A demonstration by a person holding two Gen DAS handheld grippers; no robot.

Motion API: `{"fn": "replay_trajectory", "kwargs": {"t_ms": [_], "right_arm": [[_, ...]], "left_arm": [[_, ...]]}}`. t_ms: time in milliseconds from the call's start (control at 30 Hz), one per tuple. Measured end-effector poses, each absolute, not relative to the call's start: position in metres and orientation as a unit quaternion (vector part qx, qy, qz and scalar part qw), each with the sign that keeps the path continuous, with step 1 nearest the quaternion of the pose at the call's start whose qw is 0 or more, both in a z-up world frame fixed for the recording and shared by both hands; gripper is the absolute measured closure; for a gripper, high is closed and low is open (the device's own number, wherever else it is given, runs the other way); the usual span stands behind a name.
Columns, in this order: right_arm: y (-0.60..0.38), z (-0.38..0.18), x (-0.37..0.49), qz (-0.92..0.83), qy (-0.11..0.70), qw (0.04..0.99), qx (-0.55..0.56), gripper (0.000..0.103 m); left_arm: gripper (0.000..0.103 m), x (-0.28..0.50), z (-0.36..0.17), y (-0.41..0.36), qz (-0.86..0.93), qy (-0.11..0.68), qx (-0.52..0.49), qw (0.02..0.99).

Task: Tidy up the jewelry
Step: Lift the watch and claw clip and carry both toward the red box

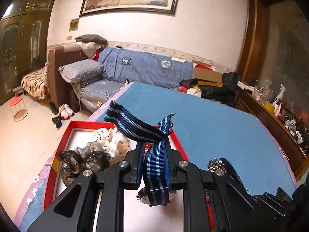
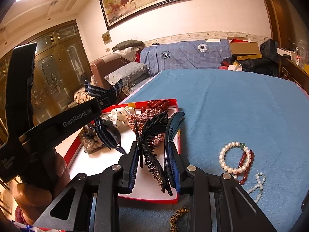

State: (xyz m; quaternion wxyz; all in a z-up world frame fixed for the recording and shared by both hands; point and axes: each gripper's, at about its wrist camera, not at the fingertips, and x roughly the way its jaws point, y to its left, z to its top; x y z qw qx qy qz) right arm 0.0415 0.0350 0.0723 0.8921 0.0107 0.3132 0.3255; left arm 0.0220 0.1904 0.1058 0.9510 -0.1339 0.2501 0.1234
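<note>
My left gripper (image 1: 154, 150) is shut on a watch with a blue striped fabric strap (image 1: 154, 166), held above the red box (image 1: 59, 141); it also shows in the right wrist view (image 2: 105, 135). My right gripper (image 2: 154, 154) is shut on a black glittery claw hair clip (image 2: 152, 145), held over the box's white floor (image 2: 133, 141). The box holds a black lace scrunchie (image 1: 85, 158), a white dotted scrunchie (image 1: 112, 141) and red checked scrunchies (image 2: 146, 116). Pearl and red bead bracelets (image 2: 237, 160) lie on the blue cloth to the right.
The blue-covered table (image 2: 231, 106) stretches ahead. A leopard-print band (image 2: 177, 216) lies near the front edge. A pale bead string (image 2: 258, 185) lies at right. A sofa with blue blanket (image 1: 146, 67) and boxes (image 1: 208, 75) stand behind. Floor drops off at left.
</note>
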Motion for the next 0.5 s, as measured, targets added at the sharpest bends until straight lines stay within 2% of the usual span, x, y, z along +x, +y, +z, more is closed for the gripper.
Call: {"fn": "replay_trajectory", "kwargs": {"t_ms": [500], "right_arm": [[0.063,0.053,0.063,0.331,0.349,0.876,-0.015,0.070]], "left_arm": [[0.086,0.042,0.071,0.227,0.174,0.342,-0.144,0.912]]}}
